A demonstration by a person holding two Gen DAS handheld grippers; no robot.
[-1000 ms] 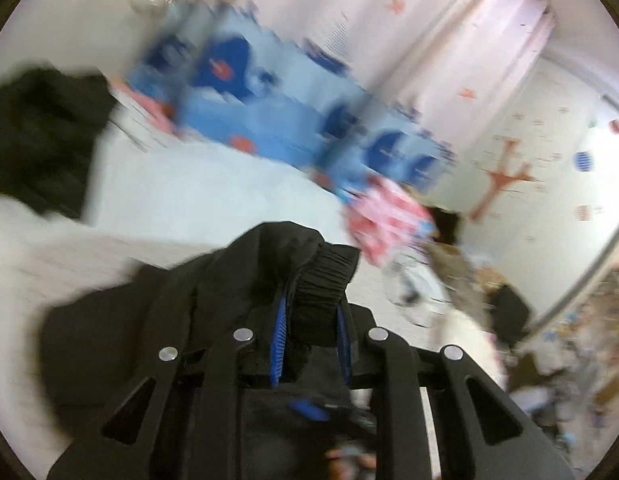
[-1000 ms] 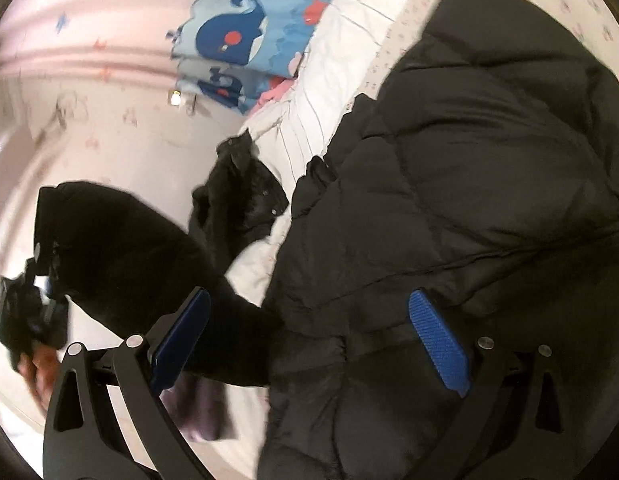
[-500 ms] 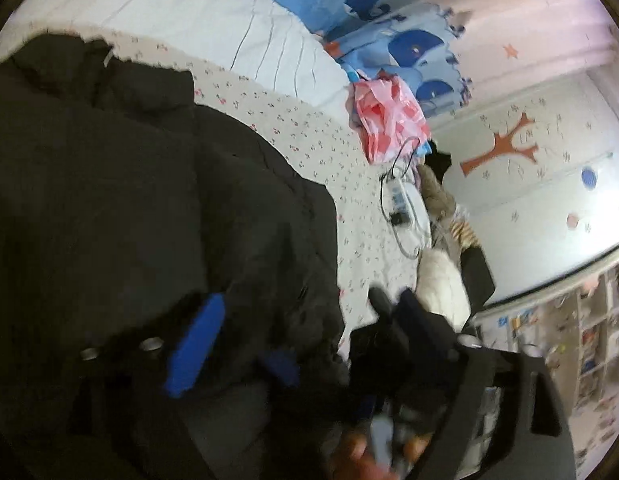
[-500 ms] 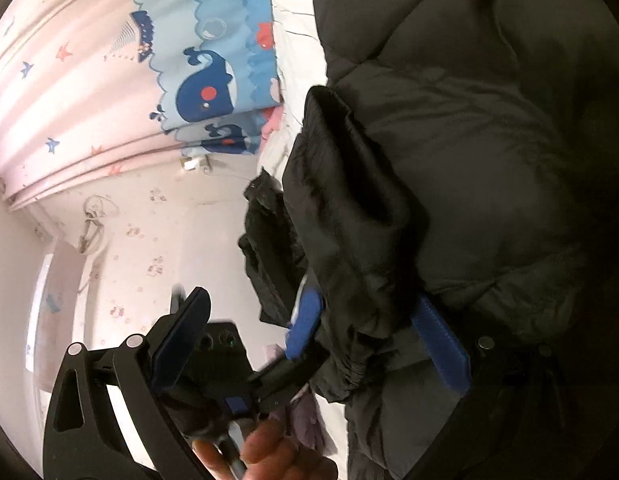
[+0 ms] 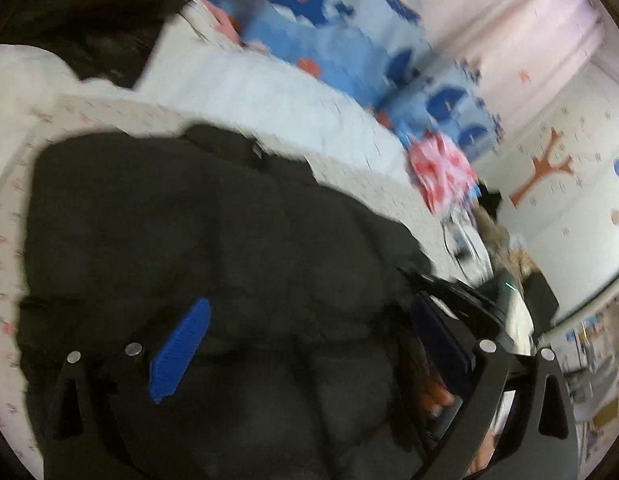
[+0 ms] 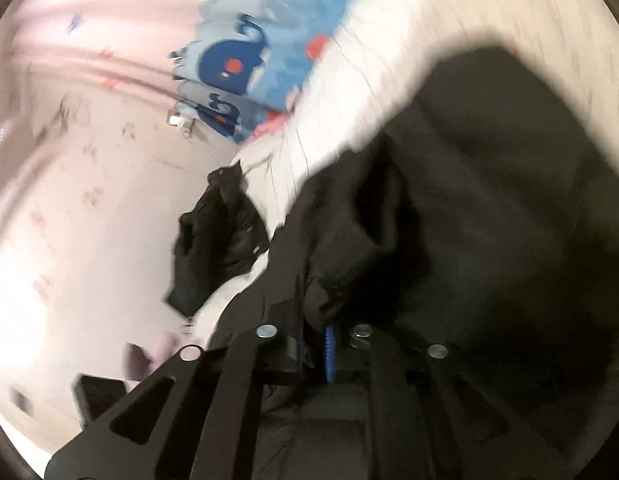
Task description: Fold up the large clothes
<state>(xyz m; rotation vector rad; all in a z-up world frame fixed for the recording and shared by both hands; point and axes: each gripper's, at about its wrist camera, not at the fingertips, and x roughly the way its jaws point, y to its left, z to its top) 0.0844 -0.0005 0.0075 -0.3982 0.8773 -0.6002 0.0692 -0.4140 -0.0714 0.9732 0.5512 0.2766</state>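
Note:
A black padded jacket point(image 5: 189, 220) lies spread on the bed and fills the lower half of the left wrist view. My left gripper point(image 5: 309, 308) hovers just above it, its jaws opening wide, with the jacket's surface under them and nothing pinched. In the right wrist view the same jacket point(image 6: 489, 200) covers the right side. My right gripper point(image 6: 323, 334) is shut on a bunched fold of the jacket point(image 6: 349, 248) near its edge. The blue pads are almost hidden by the cloth. Both views are blurred by motion.
A second black garment point(image 6: 217, 236) lies heaped at the bed's far edge point(image 5: 93, 24). Blue whale-print bedding point(image 5: 329, 28) and a pink-red cloth point(image 5: 445, 168) sit at the back. White sheet point(image 5: 249, 92) shows beyond the jacket. A hand point(image 5: 433, 392) appears at lower right.
My left gripper let go of the ribbed cuff, opened wide and dropped toward the jacket. My right gripper went from wide open to shut on a fold of the jacket.

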